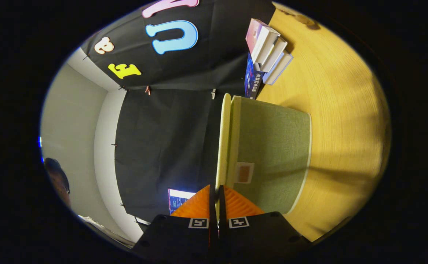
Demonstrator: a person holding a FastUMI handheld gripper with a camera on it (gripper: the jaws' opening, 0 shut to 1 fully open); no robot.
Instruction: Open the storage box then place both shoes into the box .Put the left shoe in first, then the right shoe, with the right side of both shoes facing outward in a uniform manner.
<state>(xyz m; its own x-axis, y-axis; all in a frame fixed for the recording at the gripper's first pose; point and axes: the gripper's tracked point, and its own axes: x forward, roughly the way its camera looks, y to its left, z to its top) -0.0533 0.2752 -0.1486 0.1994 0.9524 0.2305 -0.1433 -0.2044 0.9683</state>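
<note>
The view is rolled on its side, so the wooden bench (338,121) stands like a wall beside the gripper (216,194). The gripper's fingers are closed nearly together on the thin pale lid (224,139) of the storage box (272,154), one finger on each face of the lid's edge. The green fabric box sits on the bench with a small label patch (244,172) on its side, just ahead of the fingers. Beyond the box, a stack of books (267,51) rests on the bench against the black cloth wall (166,139). A lit screen (179,200) shows just beside the fingers, with a pale room wall (74,135) farther off.
</note>
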